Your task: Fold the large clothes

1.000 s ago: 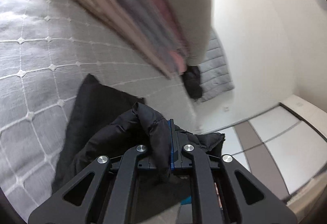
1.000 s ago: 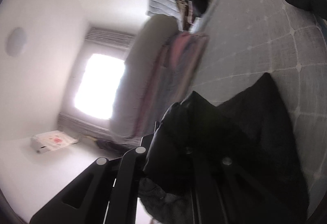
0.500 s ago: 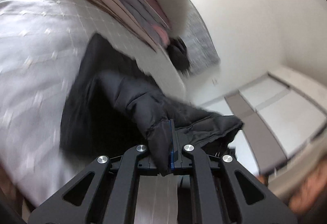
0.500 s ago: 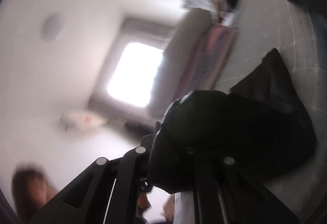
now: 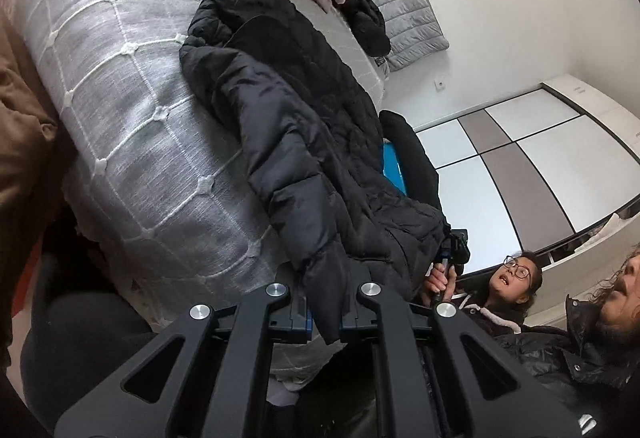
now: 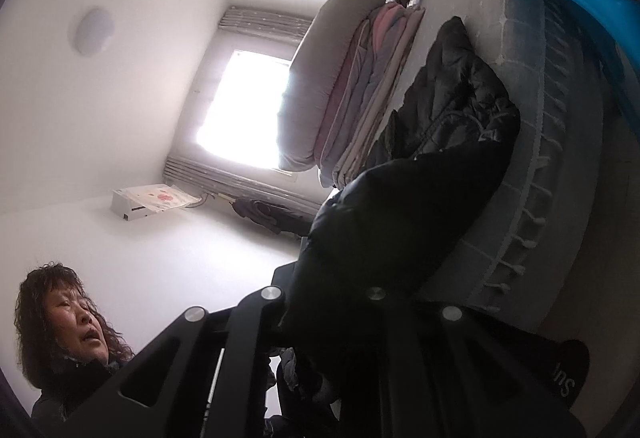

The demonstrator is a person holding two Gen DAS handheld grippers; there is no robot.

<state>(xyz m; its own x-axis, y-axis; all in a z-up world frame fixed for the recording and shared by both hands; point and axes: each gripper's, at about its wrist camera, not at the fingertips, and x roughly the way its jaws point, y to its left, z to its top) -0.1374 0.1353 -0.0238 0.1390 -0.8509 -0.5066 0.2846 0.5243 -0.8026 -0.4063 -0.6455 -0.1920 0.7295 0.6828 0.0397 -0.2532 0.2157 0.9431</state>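
My left gripper (image 5: pixel 324 322) and right gripper (image 6: pixel 320 302) pinch the black puffer jacket (image 5: pixel 304 126) hem — bulky, soft, slippery — so I'd grip deep.

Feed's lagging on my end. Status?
Left gripper shut on black puffer jacket. Right gripper easing open, jacket between fingers. Folded bedding stack beside jacket.

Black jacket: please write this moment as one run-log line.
left gripper: shut on black jacket | right gripper: holds jacket, opening | jacket: across bed
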